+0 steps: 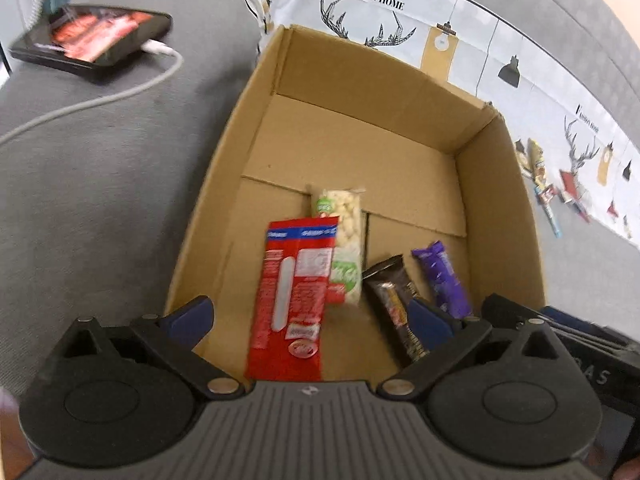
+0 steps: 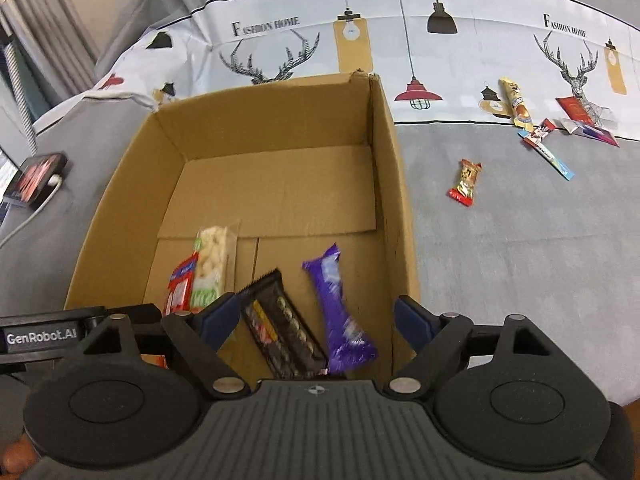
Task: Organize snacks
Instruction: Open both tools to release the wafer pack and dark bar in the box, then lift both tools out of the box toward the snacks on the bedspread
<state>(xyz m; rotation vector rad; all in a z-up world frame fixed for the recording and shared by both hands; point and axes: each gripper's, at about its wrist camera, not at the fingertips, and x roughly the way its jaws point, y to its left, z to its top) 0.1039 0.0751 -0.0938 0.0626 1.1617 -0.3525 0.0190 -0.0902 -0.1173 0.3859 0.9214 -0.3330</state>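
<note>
Four snacks lie in the cardboard box (image 2: 394,184): red packet (image 1: 292,296), nut bar (image 1: 344,240), dark bar (image 2: 280,328), purple bar (image 2: 340,312). Both the left gripper (image 1: 316,316) and right gripper (image 2: 316,320) hover empty, jaws spread. Mid-task, likely between placements; next calls for reaching right to the gold-red candy (image 2: 466,182) on the grey surface (image 2: 520,260).

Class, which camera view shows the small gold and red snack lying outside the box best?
The right wrist view: the gold and red snack lies plain on the grey cloth, right of the cardboard box. The left wrist view shows only blurred far snacks; this one cannot be picked out.

"Fashion Home" on cloth (image 2: 480,12), "GenRobot.AI" on gripper (image 2: 40,337)
</note>
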